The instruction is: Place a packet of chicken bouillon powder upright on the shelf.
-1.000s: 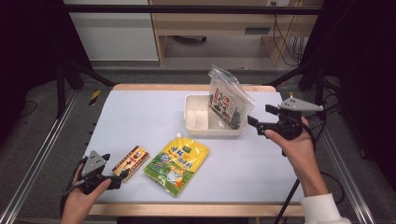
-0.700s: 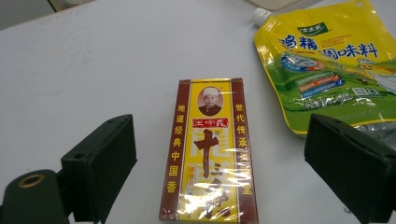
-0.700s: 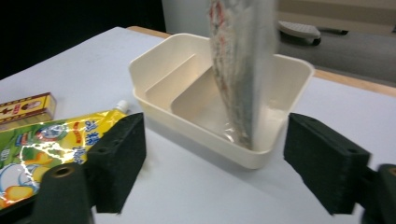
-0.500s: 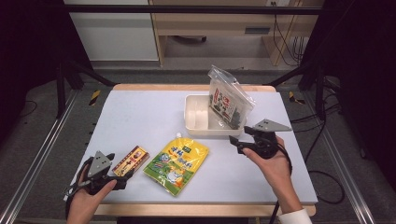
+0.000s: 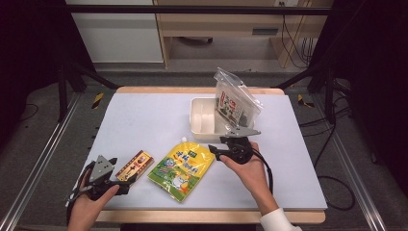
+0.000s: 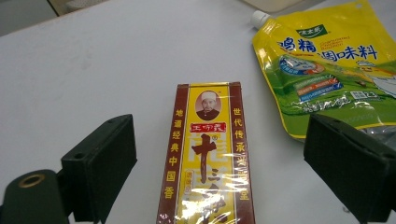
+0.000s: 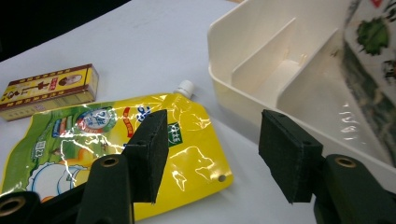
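A yellow-green spouted pouch (image 5: 182,166) lies flat at the table's front middle. Left of it lies a brown-and-yellow box (image 5: 135,165). My left gripper (image 5: 120,175) stands open at the box's near end. The box (image 6: 208,158) runs between its wide-apart jaws, and neither pad touches it. My right gripper (image 5: 215,153) hovers at the pouch's upper right corner, pointing left. Its jaws have just been closing, but they still stand apart with nothing gripped. The pouch (image 7: 116,135) lies under my right gripper (image 7: 212,140) in its own view.
A white divided tray (image 5: 202,126) sits behind the pouch, and a clear printed bag (image 5: 233,103) leans in its right end. The tray wall (image 7: 243,98) is close to the right jaw. Bare grey table spreads to the left and right.
The right hand has come down and left from beside the tray to the pouch's corner, and its jaws have narrowed. The left hand has stayed put.
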Demonstrator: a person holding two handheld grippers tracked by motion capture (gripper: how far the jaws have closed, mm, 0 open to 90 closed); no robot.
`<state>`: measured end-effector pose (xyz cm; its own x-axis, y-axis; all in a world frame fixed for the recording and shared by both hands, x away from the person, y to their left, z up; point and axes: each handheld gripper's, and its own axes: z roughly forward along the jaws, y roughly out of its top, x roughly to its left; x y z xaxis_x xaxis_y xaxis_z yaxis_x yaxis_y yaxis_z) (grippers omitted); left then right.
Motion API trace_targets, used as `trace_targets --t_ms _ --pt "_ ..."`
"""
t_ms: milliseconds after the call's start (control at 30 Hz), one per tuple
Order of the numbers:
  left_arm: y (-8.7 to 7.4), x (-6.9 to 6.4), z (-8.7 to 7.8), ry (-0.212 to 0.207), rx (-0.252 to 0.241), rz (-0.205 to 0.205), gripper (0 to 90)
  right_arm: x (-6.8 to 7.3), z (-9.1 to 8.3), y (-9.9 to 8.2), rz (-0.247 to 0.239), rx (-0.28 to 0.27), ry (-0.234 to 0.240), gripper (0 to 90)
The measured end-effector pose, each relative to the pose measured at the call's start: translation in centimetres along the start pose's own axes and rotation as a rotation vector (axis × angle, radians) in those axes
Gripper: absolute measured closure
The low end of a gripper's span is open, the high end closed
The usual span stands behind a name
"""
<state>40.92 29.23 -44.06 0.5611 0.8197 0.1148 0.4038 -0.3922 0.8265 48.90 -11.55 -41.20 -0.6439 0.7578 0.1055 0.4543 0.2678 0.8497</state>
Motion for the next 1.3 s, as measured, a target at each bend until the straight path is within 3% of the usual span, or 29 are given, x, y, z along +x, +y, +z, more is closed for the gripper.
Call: trace_targets --t_ms 100,300,467,533,700,867,1300 --pt "0.2 -0.2 0.2 -0.001 0.001 0.008 9.2 0.5 1.1 -0.3 0.003 0.03 0.019 44.0" --pt "0.5 -0.2 0.5 -0.002 0.004 0.027 9.2 1.3 2.7 -1.0 0.002 0.101 0.011 44.8" --pt "0.6 0.1 0.4 0.006 0.004 0.015 9.3 1.2 3.6 -2.0 0.041 0.131 0.007 43.5" --pt "0.6 0.1 0.4 0.007 0.002 0.013 9.3 0.9 3.9 -2.4 0.034 0.157 -0.012 42.0" --pt "0.7 -0.2 0.8 0.009 0.014 0.026 9.3 0.2 4.2 -2.7 0.045 0.171 -0.024 39.5" --pt "1.0 -0.5 1.1 0.006 0.022 0.048 9.3 -0.2 4.3 -2.8 0.065 0.178 0.008 38.8" --pt "1.1 -0.6 1.3 0.001 0.018 0.044 9.3 -0.4 5.1 -3.2 0.076 0.225 0.024 39.0"
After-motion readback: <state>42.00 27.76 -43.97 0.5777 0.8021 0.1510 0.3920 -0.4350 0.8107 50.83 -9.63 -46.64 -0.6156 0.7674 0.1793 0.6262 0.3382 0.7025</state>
